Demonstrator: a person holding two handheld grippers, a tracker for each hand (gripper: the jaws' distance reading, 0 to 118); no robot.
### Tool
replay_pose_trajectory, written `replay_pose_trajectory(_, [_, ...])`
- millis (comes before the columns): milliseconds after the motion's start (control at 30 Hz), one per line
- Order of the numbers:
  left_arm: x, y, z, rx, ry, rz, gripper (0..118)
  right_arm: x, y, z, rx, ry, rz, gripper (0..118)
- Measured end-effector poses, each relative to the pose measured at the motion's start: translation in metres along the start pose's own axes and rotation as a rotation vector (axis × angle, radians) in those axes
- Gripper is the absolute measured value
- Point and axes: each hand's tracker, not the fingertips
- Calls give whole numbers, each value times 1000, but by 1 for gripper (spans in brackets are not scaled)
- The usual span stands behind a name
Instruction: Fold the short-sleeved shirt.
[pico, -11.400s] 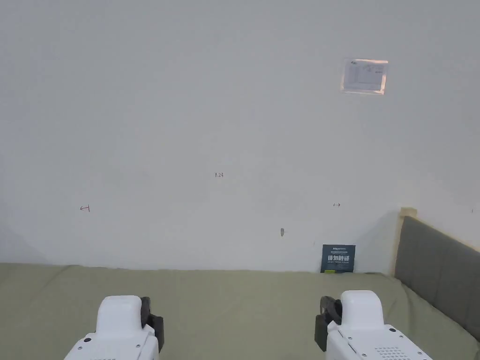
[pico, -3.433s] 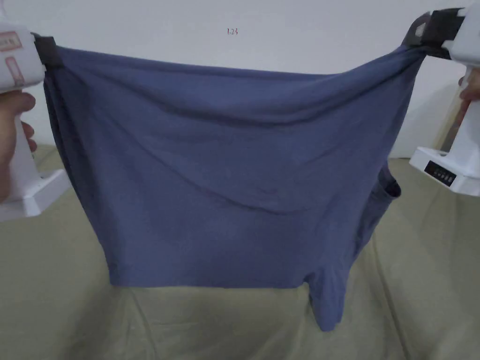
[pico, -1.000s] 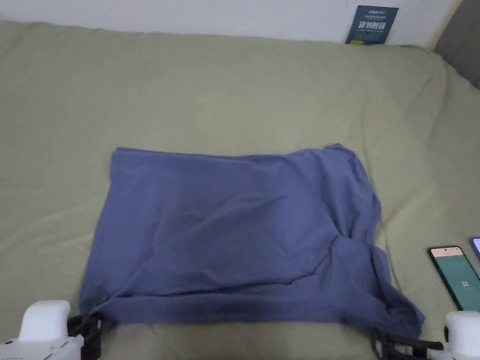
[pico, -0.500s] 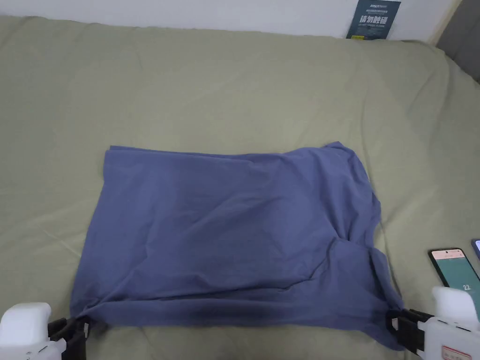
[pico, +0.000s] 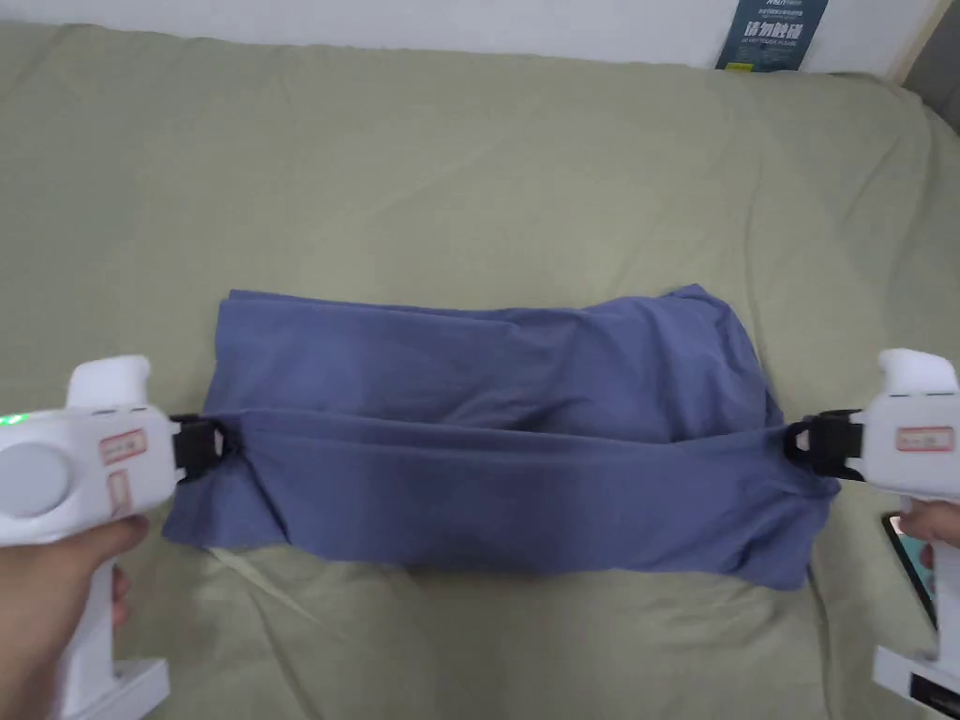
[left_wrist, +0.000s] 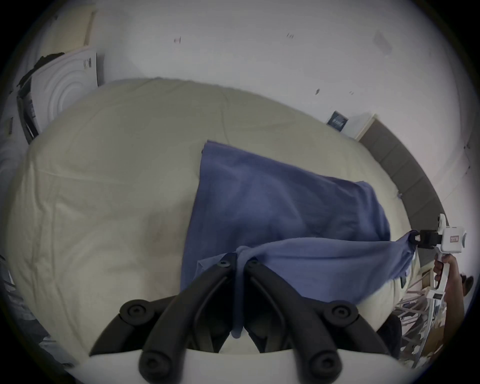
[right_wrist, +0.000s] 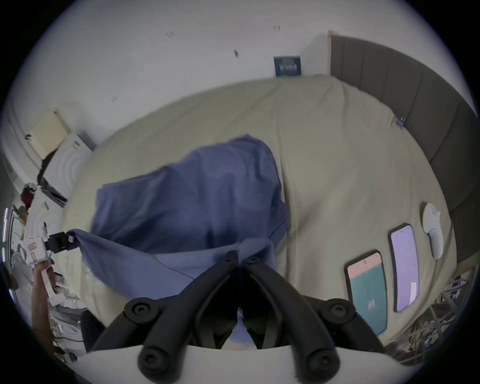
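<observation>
The blue short-sleeved shirt (pico: 506, 412) lies across the green sheet (pico: 469, 169), its near edge lifted and stretched taut over the rest of the cloth. My left gripper (pico: 220, 441) is shut on the left corner of that raised edge, and the cloth bunches between its jaws in the left gripper view (left_wrist: 240, 259). My right gripper (pico: 797, 441) is shut on the right corner, where the right gripper view shows the shirt (right_wrist: 197, 202) pinched at its tips (right_wrist: 241, 256). The shirt's far half (left_wrist: 272, 197) rests flat on the bed.
Two phones (right_wrist: 366, 288) (right_wrist: 405, 265) and a white device (right_wrist: 432, 228) lie on the sheet to the right of the shirt. A grey headboard (right_wrist: 402, 85) runs along the right side. A dark card (pico: 771, 33) leans on the white wall behind.
Both grippers have lifted the shirt's near edge off the sheet and carried it away from me over the cloth. The visible shirt is now a narrower band.
</observation>
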Motion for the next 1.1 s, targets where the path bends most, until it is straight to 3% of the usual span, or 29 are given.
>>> replay_pose_trajectory(100, [6, 8, -37, -83, 48, -8, 4, -1, -1, -35, 33, 10, -3, 4])
replay_pose_trajectory(133, [7, 6, -44, -86, 65, -25, 4, 1, -4, -40, 47, 34, -16, 15])
replay_pose_trajectory(167, [8, 4, -45, -75, 70, -26, 11, 4, -6, -41, 70, 62, -26, 44])
replay_pose_trajectory(200, [9, 2, -45, -41, 109, -39, 58, 4, -10, -39, 92, 55, -51, 95])
replay_pose_trajectory(233, [10, -1, -36, -21, 139, -50, 105, 0, -16, -30, 115, 49, -51, 116])
replay_pose_trajectory(267, [9, -6, -25, 21, 129, -45, 118, -3, -21, -16, 172, 72, -33, 118])
replay_pose_trajectory(300, [11, -11, 4, 115, 73, -38, 112, -7, -29, 4, 262, 104, -6, 118])
replay_pose_trajectory(367, [20, -34, 59, 184, -12, -6, 116, -15, -50, 36, 427, 108, 52, 118])
replay_pose_trajectory(433, [31, -64, 106, 268, 0, -1, 118, -29, -84, 71, 522, 135, 98, 118])
replay_pose_trajectory(467, [-6, -80, 81, 302, 14, -14, 118, -35, -98, 83, 538, 118, 97, 118])
replay_pose_trajectory(500, [-7, -98, 91, 320, 43, -52, 118, -52, -117, 99, 488, 112, 90, 118])
replay_pose_trajectory(533, [-6, -112, 97, 320, 91, -77, 117, -57, -128, 103, 419, 116, 82, 109])
replay_pose_trajectory(567, [-5, -125, 99, 302, 167, -108, 108, -61, -145, 107, 431, 143, 58, 82])
replay_pose_trajectory(600, [12, -136, 113, 271, 174, -132, 46, -65, -161, 111, 443, 159, 52, 29])
replay_pose_trajectory(633, [12, -143, 113, 237, 133, -147, 0, -65, -168, 110, 426, 149, 57, 0])
replay_pose_trajectory(667, [12, -143, 103, 181, 169, -139, 0, -71, -176, 110, 399, 90, 66, 0])
replay_pose_trajectory(700, [13, -148, 100, 140, 247, -135, 0, -72, -186, 110, 407, 101, 53, 0])
replay_pose_trajectory(733, [-4, -145, 90, 130, 145, -134, 0, -70, -190, 111, 399, 134, 50, 0])
replay_pose_trajectory(767, [-8, -139, 83, 120, 129, -103, 0, -70, -193, 109, 377, 177, 38, 0])
replay_pose_trajectory(800, [-12, -132, 76, 109, 144, -89, 0, -72, -196, 108, 381, 143, 36, 0])
replay_pose_trajectory(933, [-13, -108, 37, 56, 182, -177, 51, -71, -200, 109, 359, 146, 18, 0])
replay_pose_trajectory(967, [-14, -102, 24, 19, 209, -204, 104, -70, -200, 108, 354, 150, 17, 0])
replay_pose_trajectory(1000, [-15, -103, 17, 30, 175, -276, 115, -70, -200, 108, 349, 150, 20, 0])
replay_pose_trajectory(1100, [-15, -83, -2, -4, 245, -286, 115, -73, -200, 110, 344, 133, 50, 0])
